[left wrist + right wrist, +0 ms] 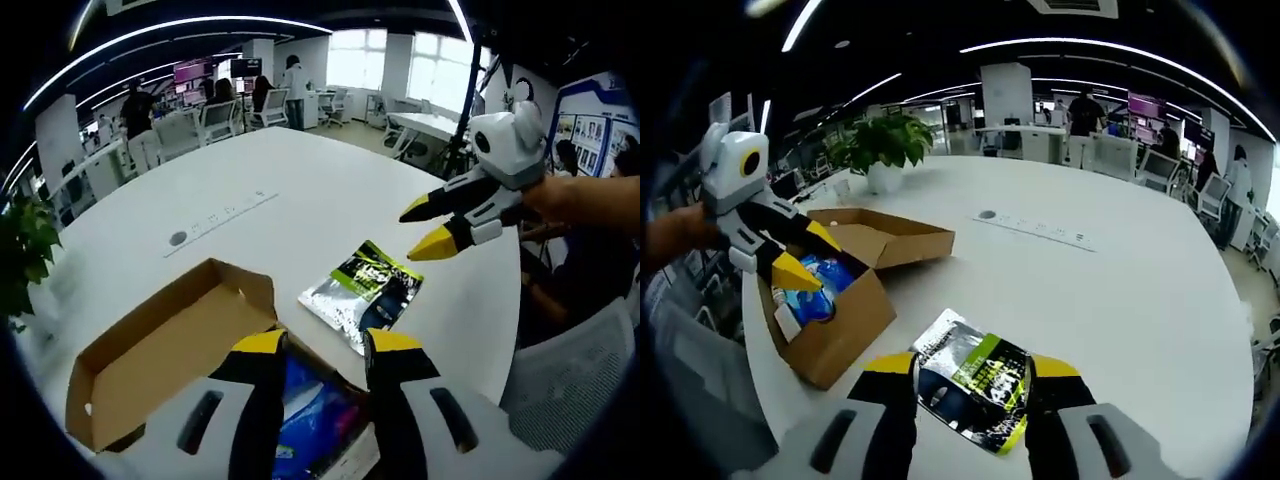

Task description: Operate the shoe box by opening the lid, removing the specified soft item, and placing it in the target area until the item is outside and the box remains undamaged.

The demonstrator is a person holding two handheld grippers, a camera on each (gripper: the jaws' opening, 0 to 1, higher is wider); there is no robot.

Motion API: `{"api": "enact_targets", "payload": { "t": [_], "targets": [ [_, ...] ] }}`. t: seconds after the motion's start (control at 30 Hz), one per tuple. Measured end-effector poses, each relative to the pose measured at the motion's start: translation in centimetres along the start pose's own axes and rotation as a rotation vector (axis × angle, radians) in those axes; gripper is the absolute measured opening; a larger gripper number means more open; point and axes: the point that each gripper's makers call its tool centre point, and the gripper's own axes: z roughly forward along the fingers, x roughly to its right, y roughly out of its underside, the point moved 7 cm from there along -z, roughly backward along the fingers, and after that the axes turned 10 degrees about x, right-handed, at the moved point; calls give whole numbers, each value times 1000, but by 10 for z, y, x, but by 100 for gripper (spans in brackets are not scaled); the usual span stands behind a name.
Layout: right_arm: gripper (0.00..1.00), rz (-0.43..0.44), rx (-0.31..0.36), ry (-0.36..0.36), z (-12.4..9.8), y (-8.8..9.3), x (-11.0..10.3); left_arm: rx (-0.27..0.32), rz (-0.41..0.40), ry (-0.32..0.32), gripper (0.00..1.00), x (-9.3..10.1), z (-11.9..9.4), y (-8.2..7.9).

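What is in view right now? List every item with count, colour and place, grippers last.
Brown cardboard shoe box: one, lid folded open, near table edge.
Blue soft item: one, inside the box.
Green, black and silver foil packet: one, flat on the table beside the box.
White round table: one, under everything.
Green potted plant: one, white pot, far table edge.
Office chairs: several, white, beyond the table.
Left gripper: yellow-tipped, open, over the box.
Right gripper: yellow-tipped, open, above the packet.

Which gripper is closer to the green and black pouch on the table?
Right. The right gripper hangs open just over the pouch; the left gripper is over the open box.
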Motion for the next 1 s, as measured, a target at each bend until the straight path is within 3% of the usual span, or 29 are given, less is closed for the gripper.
{"api": "enact_targets", "payload": {
  "t": [0.5, 1.0],
  "targets": [
    [42, -80, 21, -114, 12, -21, -40, -36, -20, -96, 32, -33, -45, 34],
    [39, -173, 34, -218, 40, -36, -86, -77, -109, -176, 28, -46, -67, 68]
  ]
}}
